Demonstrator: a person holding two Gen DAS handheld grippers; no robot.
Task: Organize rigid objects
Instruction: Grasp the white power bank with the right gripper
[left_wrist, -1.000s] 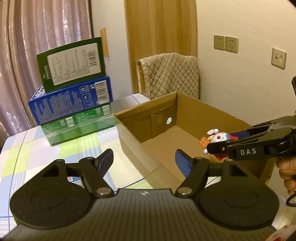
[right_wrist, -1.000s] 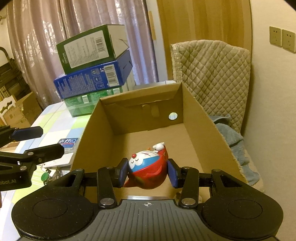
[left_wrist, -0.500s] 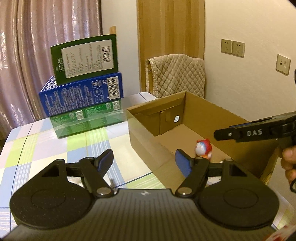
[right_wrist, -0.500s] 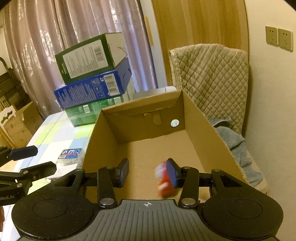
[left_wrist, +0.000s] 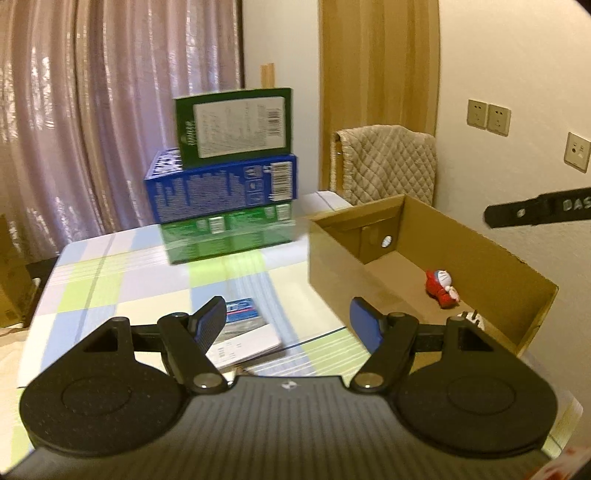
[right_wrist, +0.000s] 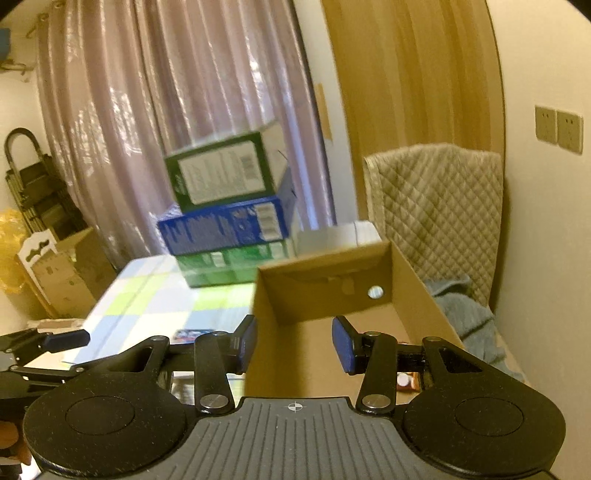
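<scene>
A red and blue cartoon figurine (left_wrist: 441, 291) lies on the floor of the open cardboard box (left_wrist: 498, 254) at the table's right side. My left gripper (left_wrist: 288, 325) is open and empty above the table, left of the box. My right gripper (right_wrist: 293, 345) is open and empty, raised over the near end of the cardboard box (right_wrist: 325, 295); one of its fingers (left_wrist: 535, 214) shows at the right of the left wrist view. A small blue packet (left_wrist: 242, 310) and a white booklet (left_wrist: 247, 345) lie on the table under my left gripper.
Three stacked boxes, green (left_wrist: 236, 125) on blue (left_wrist: 221, 192) on green (left_wrist: 229, 236), stand at the back of the checked table (left_wrist: 110, 284). A chair with a quilted cover (left_wrist: 388, 162) stands behind the box. Cardboard cartons (right_wrist: 62, 273) stand at the far left.
My right gripper opened and dropped the figurine into the box, then rose and pulled back. My left gripper also drew back and up, bringing the packet and booklet into view.
</scene>
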